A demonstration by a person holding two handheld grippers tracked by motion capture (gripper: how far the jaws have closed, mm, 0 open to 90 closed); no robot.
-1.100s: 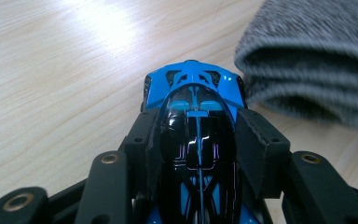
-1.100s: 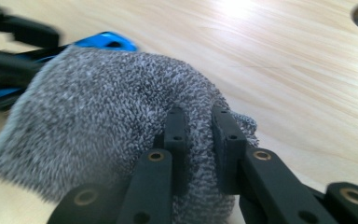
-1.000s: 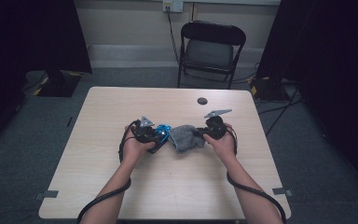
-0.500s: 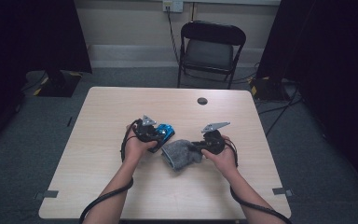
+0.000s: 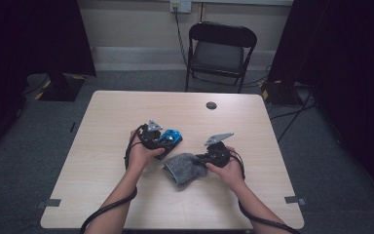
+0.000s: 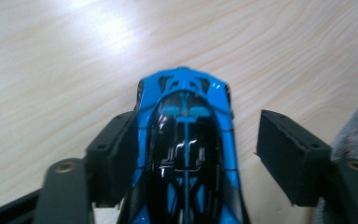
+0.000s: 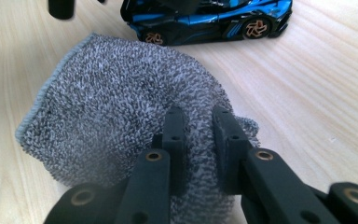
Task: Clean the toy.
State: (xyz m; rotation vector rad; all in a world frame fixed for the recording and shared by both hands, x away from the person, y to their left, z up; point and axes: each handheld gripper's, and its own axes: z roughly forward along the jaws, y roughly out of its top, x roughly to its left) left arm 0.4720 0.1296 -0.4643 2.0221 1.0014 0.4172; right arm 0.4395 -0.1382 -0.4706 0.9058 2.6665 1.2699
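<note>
**Car loose, cloth pinched**

Left gripper (image 6: pixel 186 154) jaws just widening around blue toy car (image 6: pixel 186 140) at frame centre, right pad clear of it. Right gripper (image 7: pixel 200 135) clamped on grey cloth (image 7: pixel 121 107), lower left. Risk: rolling away unheld; snagging on dragged cloth.

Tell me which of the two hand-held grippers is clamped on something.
The right hand-held gripper: its jaws pinch a fold of the grey cloth. The left hand-held gripper stands open around the blue toy car.
</note>
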